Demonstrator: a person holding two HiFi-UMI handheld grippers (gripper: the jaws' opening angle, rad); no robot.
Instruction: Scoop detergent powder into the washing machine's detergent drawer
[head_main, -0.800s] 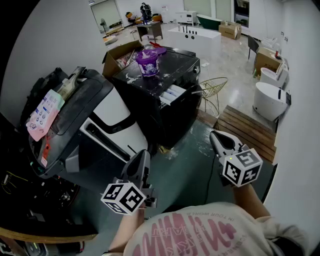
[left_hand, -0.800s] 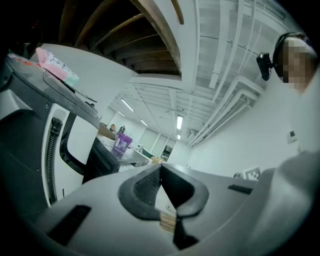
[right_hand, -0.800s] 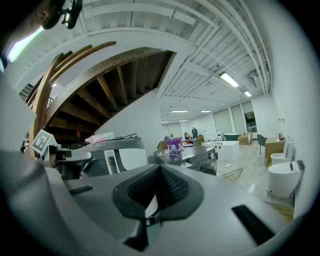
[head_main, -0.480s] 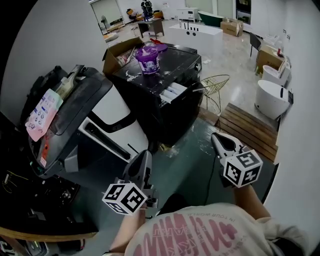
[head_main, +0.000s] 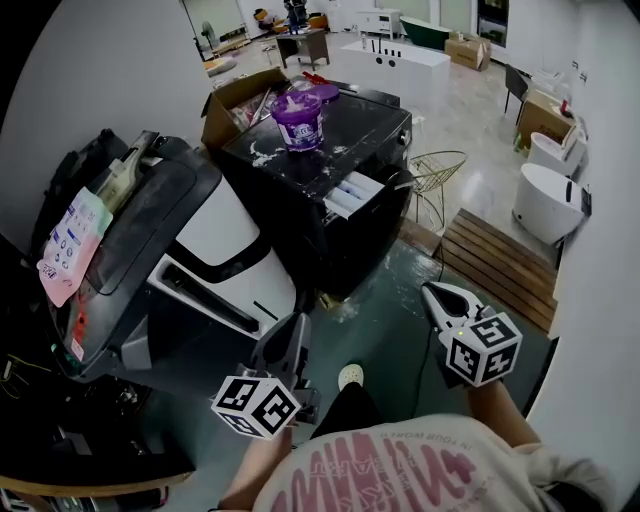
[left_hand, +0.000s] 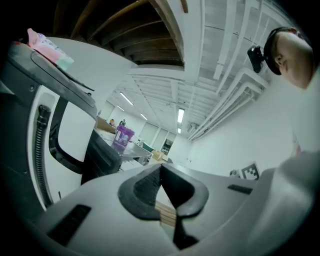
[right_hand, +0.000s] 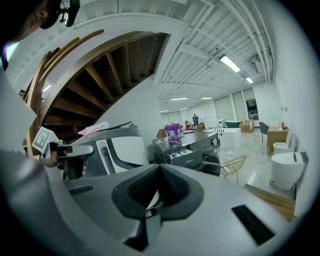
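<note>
A purple detergent tub (head_main: 300, 120) stands on top of the black washing machine (head_main: 365, 125), ahead of me across the floor. The machine's detergent drawer (head_main: 350, 192) is pulled out at its front right corner. My left gripper (head_main: 292, 330) is held low near my body, shut with nothing between its jaws, far short of the machine. My right gripper (head_main: 437, 296) is also shut and empty, pointing slightly down toward the floor. The left gripper view shows that gripper (left_hand: 160, 167) and the tub (left_hand: 122, 137) far off. In the right gripper view the right gripper (right_hand: 160, 166) faces tub (right_hand: 173, 133) and drawer (right_hand: 182, 156).
A big white-and-black appliance (head_main: 215, 235) with a pink packet (head_main: 68, 245) on it stands at my left. A cardboard box (head_main: 235, 105) sits behind the washer. A gold wire chair (head_main: 435, 180), a wooden pallet (head_main: 495, 262) and a white tub (head_main: 545, 205) lie to the right.
The washing machine has come a little closer in the head view, and a shoe has appeared between the grippers. Both grippers stay shut and empty in nearly the same spots.
</note>
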